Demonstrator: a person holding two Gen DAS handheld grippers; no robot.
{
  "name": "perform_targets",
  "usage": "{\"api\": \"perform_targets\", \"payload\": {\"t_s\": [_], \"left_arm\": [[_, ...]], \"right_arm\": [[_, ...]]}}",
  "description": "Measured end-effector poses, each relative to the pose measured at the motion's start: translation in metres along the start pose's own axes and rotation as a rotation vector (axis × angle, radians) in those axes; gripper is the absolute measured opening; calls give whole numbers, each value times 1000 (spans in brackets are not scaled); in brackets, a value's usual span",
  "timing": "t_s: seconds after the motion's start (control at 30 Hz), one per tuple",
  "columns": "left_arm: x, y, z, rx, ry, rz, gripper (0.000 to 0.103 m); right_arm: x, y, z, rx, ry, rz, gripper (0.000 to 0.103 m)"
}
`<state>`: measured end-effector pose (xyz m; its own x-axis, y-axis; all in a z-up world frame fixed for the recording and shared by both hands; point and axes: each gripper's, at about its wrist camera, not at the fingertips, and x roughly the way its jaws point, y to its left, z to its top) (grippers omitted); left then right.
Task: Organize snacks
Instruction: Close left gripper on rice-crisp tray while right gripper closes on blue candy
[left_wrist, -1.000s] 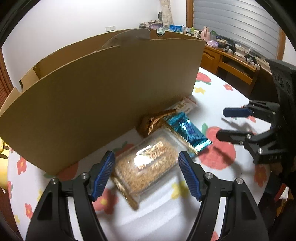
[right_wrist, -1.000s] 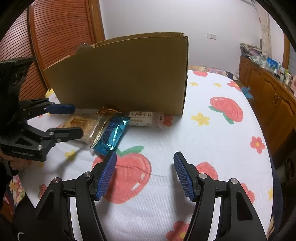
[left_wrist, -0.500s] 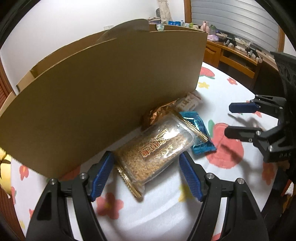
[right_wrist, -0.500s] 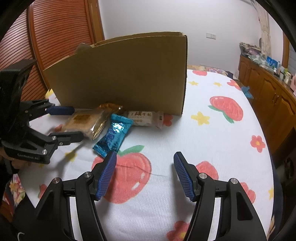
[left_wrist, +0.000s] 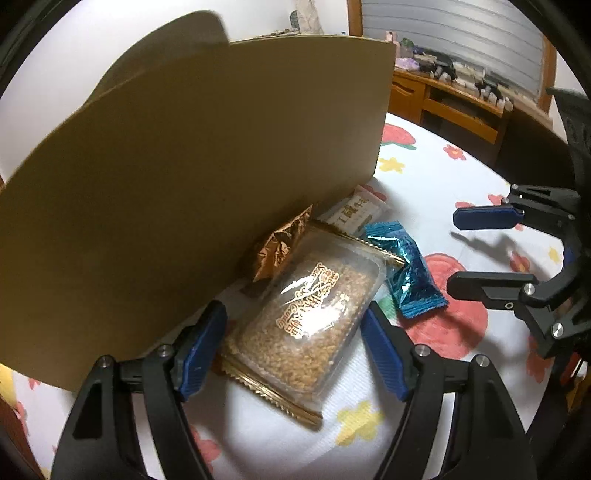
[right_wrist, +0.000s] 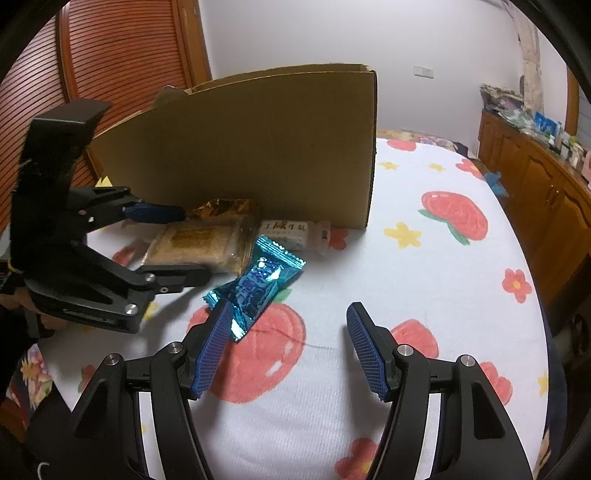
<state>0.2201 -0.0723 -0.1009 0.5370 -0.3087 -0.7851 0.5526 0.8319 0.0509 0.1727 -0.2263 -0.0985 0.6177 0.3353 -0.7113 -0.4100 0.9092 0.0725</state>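
L gripper (left_wrist: 291, 343) jaws spread, straddling clear sesame-bar pack (left_wrist: 314, 314) at frame centre, pads not touching yet. R gripper (right_wrist: 284, 347) jaws spread, empty, blue candy (right_wrist: 258, 284) just beyond. Centre pads on pack's long sides, clear of cardboard box (left_wrist: 184, 177), then squeeze gently.

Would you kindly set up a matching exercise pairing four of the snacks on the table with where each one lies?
Things:
1. clear sesame snack pack
2. blue candy wrapper
3. white bar with printed characters
4. gold foil packet

Places:
A. crumpled against the cardboard box, behind the clear pack
B. between the open jaws of the left gripper
C. at the foot of the box, nearest its corner
D. on a strawberry print, by the right gripper

Pairs: 1-B, 2-D, 3-C, 4-A
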Motion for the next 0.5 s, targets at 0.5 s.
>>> {"api": "perform_targets", "payload": {"t_s": [0.5], "left_arm": [[-37,-2,-36,-71,-33,-38,47]], "right_arm": [[10,10,26,-4,11,38,51]]}}
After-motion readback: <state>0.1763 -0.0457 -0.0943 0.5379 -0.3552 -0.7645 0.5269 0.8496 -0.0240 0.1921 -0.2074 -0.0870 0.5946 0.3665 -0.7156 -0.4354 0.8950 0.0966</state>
